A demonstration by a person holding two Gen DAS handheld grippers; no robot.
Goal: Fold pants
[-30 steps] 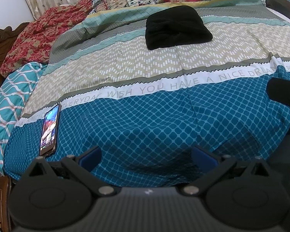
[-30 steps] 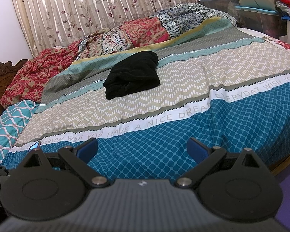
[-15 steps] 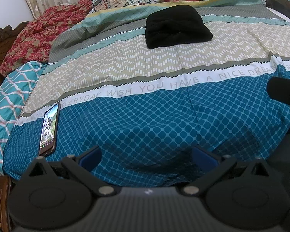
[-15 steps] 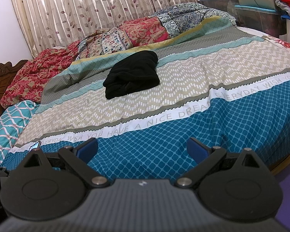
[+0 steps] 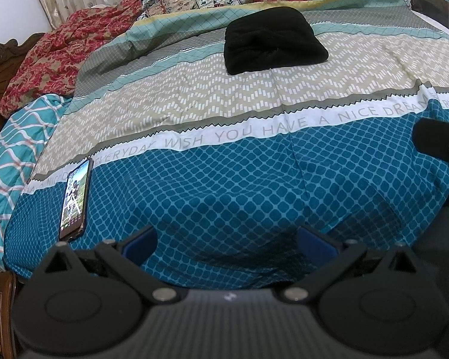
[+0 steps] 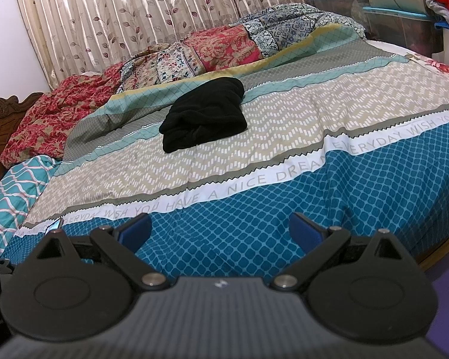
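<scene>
Pants (image 5: 274,40) look basically done to me; they're a compact black bundle on the bedspread (image 5: 254,179), upper centre of frame; my left gripper (image 5: 226,239) and right gripper (image 6: 220,229) are both spread wide, holding nothing, well short of them

The pants (image 5: 274,40) are plain black, a solid dark lump with no print. Under them the bedspread (image 5: 254,185) runs in bands: deep blue with a teal lattice of rounded squares nearest, then a white stripe with grey lettering edged in a dark zigzag, then beige with white dashed chevrons, then pale teal, grey crossed by thin diamond lines, and a mustard-yellow strip. The quilt (image 6: 218,51) behind is patchwork, red floral, cream floral and navy-and-white panels. The blanket (image 5: 48,59) is red with gold flowers. The pillow (image 5: 12,149) is turquoise with wavy white and orange lines. The curtain (image 6: 134,18) is shiny cream with maroon leaves. Both grippers are black with blue pads (image 6: 134,230)
</scene>
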